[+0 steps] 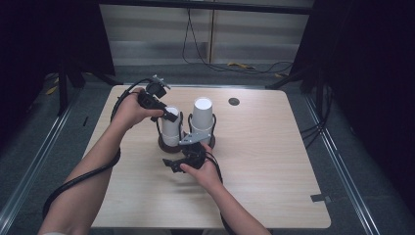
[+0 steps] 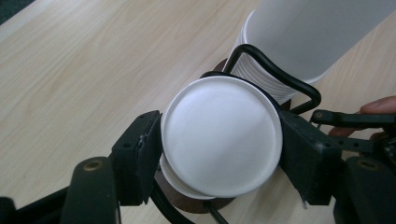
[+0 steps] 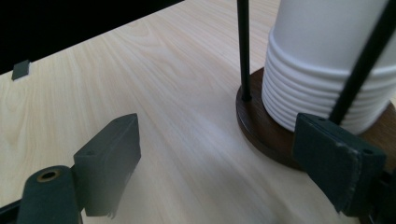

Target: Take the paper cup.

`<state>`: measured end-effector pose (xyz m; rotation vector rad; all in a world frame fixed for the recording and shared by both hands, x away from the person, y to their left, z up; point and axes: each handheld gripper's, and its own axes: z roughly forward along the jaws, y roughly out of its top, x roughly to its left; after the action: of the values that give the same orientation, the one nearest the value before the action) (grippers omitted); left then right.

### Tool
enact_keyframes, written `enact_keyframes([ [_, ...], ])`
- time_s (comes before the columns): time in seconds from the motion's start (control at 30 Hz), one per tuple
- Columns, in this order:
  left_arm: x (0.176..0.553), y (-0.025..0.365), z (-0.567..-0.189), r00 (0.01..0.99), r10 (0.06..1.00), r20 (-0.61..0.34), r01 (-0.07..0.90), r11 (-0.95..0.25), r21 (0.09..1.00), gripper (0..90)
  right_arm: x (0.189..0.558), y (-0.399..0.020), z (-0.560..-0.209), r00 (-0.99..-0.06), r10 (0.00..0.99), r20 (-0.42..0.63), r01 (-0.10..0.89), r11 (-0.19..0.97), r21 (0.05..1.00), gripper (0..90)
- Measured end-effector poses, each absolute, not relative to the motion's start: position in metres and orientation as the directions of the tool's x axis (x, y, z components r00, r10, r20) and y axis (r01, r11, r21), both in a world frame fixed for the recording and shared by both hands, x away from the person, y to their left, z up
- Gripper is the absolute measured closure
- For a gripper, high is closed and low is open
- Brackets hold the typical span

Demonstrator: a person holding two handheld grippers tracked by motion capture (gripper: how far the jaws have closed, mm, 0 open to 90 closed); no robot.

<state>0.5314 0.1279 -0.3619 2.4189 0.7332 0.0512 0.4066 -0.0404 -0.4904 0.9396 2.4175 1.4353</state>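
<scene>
At table centre-left, from the left:

Item 1: left gripper (image 1: 169, 114), held from above over the left cup stack (image 1: 171, 131). Jaws clamped on the uppermost cup (image 2: 220, 135), one pad on each side of its upturned base, as the left gripper view shows. The stack stands upright in a black wire holder (image 2: 280, 77) on a dark round base; long axis vertical. The cup lies directly between the pads, so, as I judge it, the coming move is a straight lift along that axis to free the cup from the nest beneath.

Item 2: right cup stack (image 1: 202, 117), taller, upright, in its own holder just beside the first.

Item 3: right gripper (image 1: 190, 159), low at the near side of the holders, jaws spread and holding nothing. In the right gripper view the dark wooden base (image 3: 264, 133) and ribbed cup rims (image 3: 317, 93) lie ahead and to the right; one pad (image 3: 338, 161) sits close by the base edge.

Item 4: wooden table (image 1: 274, 161), light grain

The left hand is on the cup; the right looks placed to steady a base
</scene>
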Motion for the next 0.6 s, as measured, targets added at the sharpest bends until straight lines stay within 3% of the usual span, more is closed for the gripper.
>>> enact_keyframes([
  [0.6,0.531,0.123,-0.359,0.844,0.521,-0.126,0.501,-0.685,0.528,34.1,0.419,-0.024,-0.485,-0.781,0.615,0.112,0.407,0.365,0.837,19.3],
])
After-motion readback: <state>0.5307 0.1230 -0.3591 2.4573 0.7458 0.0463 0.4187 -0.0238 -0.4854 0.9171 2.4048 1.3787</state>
